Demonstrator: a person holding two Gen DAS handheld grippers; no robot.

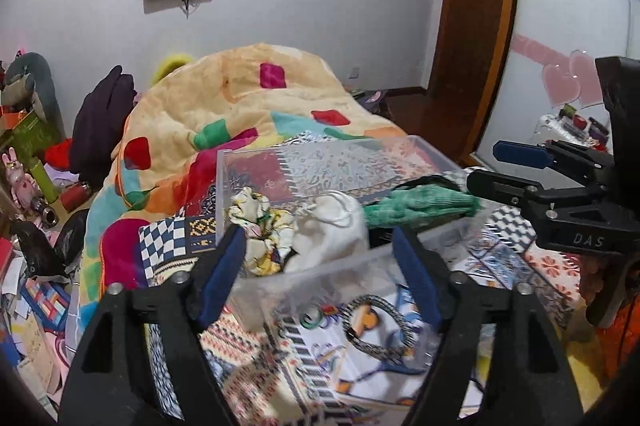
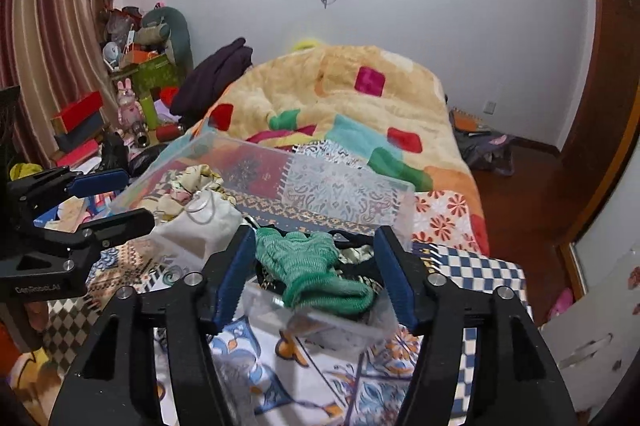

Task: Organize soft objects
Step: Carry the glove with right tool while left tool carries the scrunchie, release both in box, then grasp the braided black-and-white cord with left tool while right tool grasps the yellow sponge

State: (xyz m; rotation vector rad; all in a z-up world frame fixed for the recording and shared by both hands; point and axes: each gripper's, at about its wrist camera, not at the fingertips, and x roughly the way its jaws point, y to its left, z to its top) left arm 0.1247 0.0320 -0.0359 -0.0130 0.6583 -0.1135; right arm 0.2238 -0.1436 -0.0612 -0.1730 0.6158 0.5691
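**Clear bin on bed: contents and gripper positions at inspection**

I took the clear plastic bin (image 1: 340, 162) as my reference for all positions. It sat on the patchwork bedspread (image 1: 504, 258), with the large yellow blanket (image 1: 224, 98) with coloured patches heaped beyond its far wall. A dark garment (image 1: 102, 122) was piled past the blanket, on the far left of the bin.

Inside the bin I observed three soft items. The green knitted piece (image 2: 316, 266) lay at the right end, draped over the near rim with one end hanging outward, on top of something dark that I could not identify. The white drawstring pouch (image 1: 332, 230) sat near the middle. The floral fabric bundle (image 1: 260, 226) lay at the left end, touching the pouch.

Outside the bin, just in front of its near wall, a speckled cord loop (image 1: 376, 322) rested on the bedspread, with a small green ring (image 1: 312, 320) beside it.

The left gripper (image 1: 320, 274) was held at the bin's near wall, jaws spread wide, gripping nothing; the pouch and floral bundle showed between its fingers, beyond them. The right gripper (image 2: 316, 274) was held at the bin's right end, jaws likewise spread wide. The green piece lay between its fingers, close against the left one, but was not clamped.
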